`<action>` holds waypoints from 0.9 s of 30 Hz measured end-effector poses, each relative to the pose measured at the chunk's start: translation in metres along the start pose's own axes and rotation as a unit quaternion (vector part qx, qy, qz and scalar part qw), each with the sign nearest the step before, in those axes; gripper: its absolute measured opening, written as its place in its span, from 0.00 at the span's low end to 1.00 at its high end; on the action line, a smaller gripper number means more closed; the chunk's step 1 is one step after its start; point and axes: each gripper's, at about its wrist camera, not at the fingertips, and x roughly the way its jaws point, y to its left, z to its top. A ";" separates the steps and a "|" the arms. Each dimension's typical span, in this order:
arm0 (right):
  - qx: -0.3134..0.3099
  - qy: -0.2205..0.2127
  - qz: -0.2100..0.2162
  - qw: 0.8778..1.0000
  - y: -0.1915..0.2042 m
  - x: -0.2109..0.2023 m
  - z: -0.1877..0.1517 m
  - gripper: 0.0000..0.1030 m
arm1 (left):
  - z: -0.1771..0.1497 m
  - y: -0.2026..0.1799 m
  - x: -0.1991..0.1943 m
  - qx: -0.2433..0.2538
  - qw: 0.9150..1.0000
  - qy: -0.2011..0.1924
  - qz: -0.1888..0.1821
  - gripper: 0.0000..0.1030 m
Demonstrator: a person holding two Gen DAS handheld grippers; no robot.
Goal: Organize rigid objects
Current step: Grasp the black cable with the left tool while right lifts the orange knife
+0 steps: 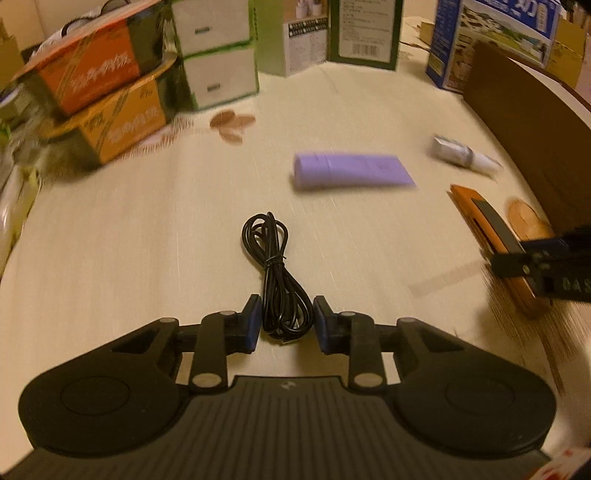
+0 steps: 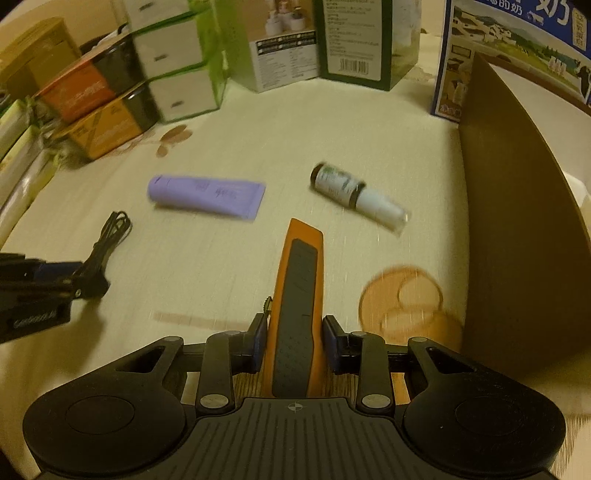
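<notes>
Left gripper [image 1: 287,319] clasps coiled black cable [image 1: 275,273]; right gripper [image 2: 295,341] grips orange, grey-inlaid utility knife [image 2: 299,295].

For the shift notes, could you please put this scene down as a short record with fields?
surface: pale tablecloth
left gripper: pads at either side of the coiled black cable, apparently closed on it
right gripper: closed around the orange knife
loose items: purple tube and small bottle, both lying flat
far edge: cartons and stacked boxes
right side: brown panel
image quality: motion blur in both views
</notes>
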 end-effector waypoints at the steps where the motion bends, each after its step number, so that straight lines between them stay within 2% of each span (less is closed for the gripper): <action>1: -0.001 0.003 0.002 1.000 0.001 -0.004 -0.006 0.28 | -0.008 -0.001 -0.006 -0.002 1.000 0.003 -0.002 0.25; 5: -0.003 0.016 0.010 1.000 0.003 -0.023 -0.031 0.28 | -0.031 -0.004 -0.027 -0.009 1.000 0.017 -0.008 0.25; 11: -0.009 0.021 0.015 1.000 0.008 -0.039 -0.055 0.29 | -0.043 -0.009 -0.040 -0.018 0.999 0.033 -0.023 0.26; 15: -0.004 0.024 0.017 1.000 0.010 -0.037 -0.052 0.35 | -0.038 -0.012 -0.037 -0.017 0.999 0.034 -0.026 0.37; 18: 0.013 0.015 0.022 1.000 0.007 -0.037 -0.044 0.40 | -0.029 -0.013 -0.036 -0.019 0.999 0.029 -0.027 0.42; 24: 0.043 0.022 0.013 0.999 0.003 -0.023 -0.029 0.41 | -0.015 -0.014 -0.022 -0.017 0.999 0.036 -0.012 0.39; 27: 0.034 0.026 0.001 0.999 0.007 -0.018 -0.028 0.32 | -0.012 -0.015 -0.017 -0.019 0.999 0.044 -0.007 0.36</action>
